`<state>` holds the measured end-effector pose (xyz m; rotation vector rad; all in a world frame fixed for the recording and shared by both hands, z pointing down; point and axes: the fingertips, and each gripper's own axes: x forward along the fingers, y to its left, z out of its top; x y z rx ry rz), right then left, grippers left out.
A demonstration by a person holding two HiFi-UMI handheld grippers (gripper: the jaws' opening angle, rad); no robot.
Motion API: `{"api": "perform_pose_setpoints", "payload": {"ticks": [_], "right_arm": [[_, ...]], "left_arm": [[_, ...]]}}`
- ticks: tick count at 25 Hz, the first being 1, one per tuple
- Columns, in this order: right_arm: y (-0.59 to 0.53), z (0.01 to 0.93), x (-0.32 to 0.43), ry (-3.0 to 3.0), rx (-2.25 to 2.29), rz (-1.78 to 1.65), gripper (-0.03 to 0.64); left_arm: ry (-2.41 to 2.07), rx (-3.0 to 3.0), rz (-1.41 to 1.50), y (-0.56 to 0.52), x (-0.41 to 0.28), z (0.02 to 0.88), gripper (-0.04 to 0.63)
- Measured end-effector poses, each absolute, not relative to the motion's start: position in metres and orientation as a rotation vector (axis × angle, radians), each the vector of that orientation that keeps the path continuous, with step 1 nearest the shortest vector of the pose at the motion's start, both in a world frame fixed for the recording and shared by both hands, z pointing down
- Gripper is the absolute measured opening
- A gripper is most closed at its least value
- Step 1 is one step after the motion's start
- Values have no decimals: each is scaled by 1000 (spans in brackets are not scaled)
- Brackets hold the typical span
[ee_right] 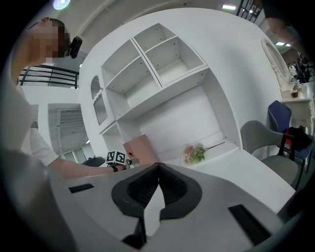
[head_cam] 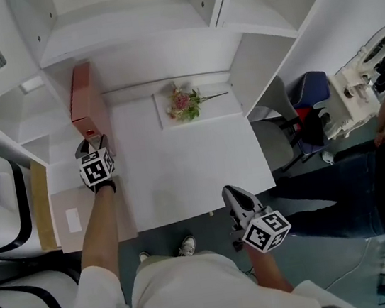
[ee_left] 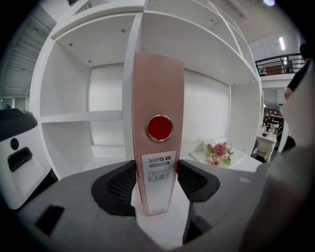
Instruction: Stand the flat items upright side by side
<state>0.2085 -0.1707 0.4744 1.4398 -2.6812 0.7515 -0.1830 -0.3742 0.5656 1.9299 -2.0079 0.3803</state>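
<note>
White desk alcove (head_cam: 179, 160) with upright pink binder (ee_left: 158, 98) in left claw (ee_left: 156, 177)

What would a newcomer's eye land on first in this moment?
A tall pink file box stands upright at the back left of the white desk, and the left gripper is clamped on its narrow spine. A small bunch of flowers lies at the back middle of the desk. The right gripper hangs shut and empty near the front edge.
</note>
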Motion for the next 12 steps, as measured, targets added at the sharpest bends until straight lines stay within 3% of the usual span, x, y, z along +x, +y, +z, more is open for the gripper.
{"api": "perform_pose_setpoints", "payload": {"ticks": [12], "right_arm": [[-171,478,200,-2687,1445,788,2]], "left_arm": [[-2016,1847,354,-385,-191,569,276]]}}
